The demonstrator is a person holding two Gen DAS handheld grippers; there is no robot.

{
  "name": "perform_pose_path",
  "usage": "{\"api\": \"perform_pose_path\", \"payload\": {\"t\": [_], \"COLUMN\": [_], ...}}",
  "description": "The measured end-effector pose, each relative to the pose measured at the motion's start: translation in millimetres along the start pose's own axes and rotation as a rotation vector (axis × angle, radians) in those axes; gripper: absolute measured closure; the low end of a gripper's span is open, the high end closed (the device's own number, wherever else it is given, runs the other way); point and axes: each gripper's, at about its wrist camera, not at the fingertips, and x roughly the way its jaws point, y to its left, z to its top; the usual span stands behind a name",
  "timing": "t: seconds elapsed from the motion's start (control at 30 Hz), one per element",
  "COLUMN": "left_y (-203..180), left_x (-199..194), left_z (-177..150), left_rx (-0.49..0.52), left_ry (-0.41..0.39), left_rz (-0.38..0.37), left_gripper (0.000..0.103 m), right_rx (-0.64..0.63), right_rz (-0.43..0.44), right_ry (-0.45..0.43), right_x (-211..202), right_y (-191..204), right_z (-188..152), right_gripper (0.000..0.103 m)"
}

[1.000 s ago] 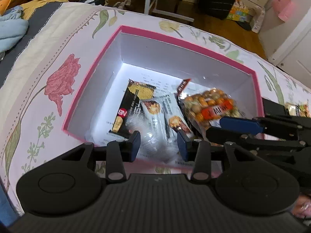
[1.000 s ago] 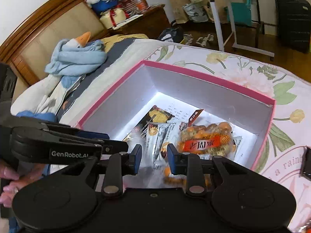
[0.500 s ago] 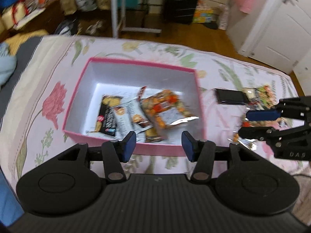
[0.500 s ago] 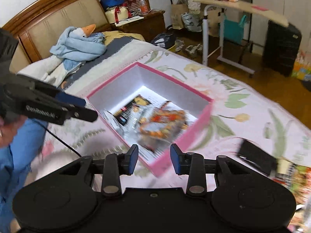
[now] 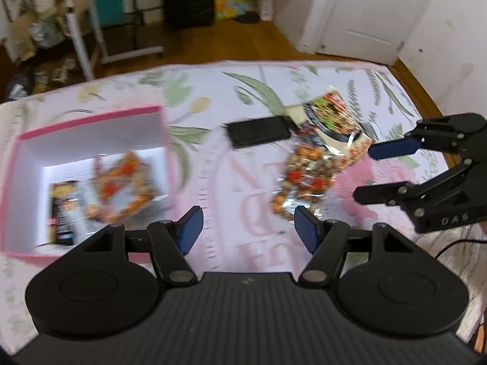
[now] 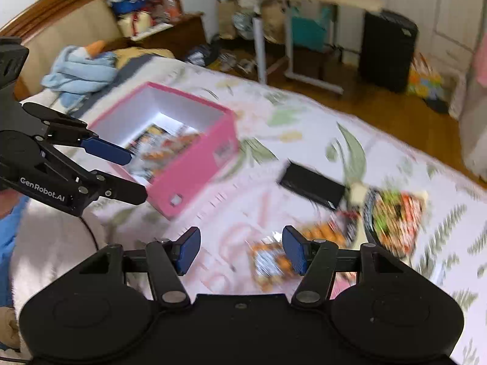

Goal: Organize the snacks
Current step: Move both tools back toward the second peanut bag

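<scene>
A pink box (image 5: 91, 118) with white inside walls sits on the floral bedspread and holds several snack packs, among them an orange nut bag (image 5: 121, 188); it also shows in the right wrist view (image 6: 194, 170). More snack bags lie loose on the bed to its right: an orange nut bag (image 5: 304, 176) and a green and red one (image 5: 331, 112), also seen in the right wrist view (image 6: 395, 216). My left gripper (image 5: 246, 232) is open and empty above the bedspread between box and bags. My right gripper (image 6: 242, 251) is open and empty just above an orange bag (image 6: 271, 261).
A black flat object (image 5: 258, 130) lies on the bed between the box and the loose bags. A blue blanket (image 6: 79, 70) is near the headboard. A rolling table (image 6: 289, 36), a black suitcase (image 6: 386, 48) and a door (image 5: 371, 12) stand beyond the bed's edge.
Both grippers have drawn up and swung right, away from the box and toward the loose bags. Both have opened wider. The snacks in the box stay there.
</scene>
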Motion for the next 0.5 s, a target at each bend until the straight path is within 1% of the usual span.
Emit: {"api": "perform_pose_path", "payload": {"t": [0.13, 0.17, 0.2, 0.23, 0.3, 0.37, 0.43, 0.5], "left_y": [-17.6, -21.4, -25.0, -28.3, -33.5, -37.4, -38.7, -37.0], "left_x": [52.5, 66.6, 79.1, 92.0, 115.0, 136.2, 156.5, 175.7], "left_z": [10.3, 14.1, 16.6, 19.5, 24.8, 29.2, 31.4, 31.1], "left_rx": [-0.006, -0.014, -0.023, -0.038, -0.057, -0.058, -0.047, -0.040], "left_ry": [0.071, 0.086, 0.096, 0.104, 0.109, 0.112, 0.108, 0.097], "left_rz": [-0.041, -0.048, -0.048, -0.045, -0.043, -0.048, -0.048, -0.046], "left_gripper": [0.038, 0.038, 0.038, 0.038, 0.038, 0.038, 0.040, 0.040], "right_rx": [0.047, 0.068, 0.099, 0.123, 0.175, 0.231, 0.263, 0.279], "right_rz": [-0.029, -0.042, -0.055, -0.058, -0.045, -0.014, 0.002, 0.013], "right_ry": [0.046, 0.052, 0.056, 0.058, 0.057, 0.068, 0.079, 0.115], "right_x": [26.8, 33.6, 42.6, 50.1, 61.9, 76.4, 88.8, 103.0], "right_y": [-28.3, -34.7, -43.1, -50.1, -64.6, -76.2, -80.9, -82.2], "right_z": [-17.3, -20.8, -24.0, -27.0, -34.8, -43.2, -48.9, -52.9], "right_gripper": [0.038, 0.036, 0.032, 0.032, 0.031, 0.031, 0.031, 0.031]}}
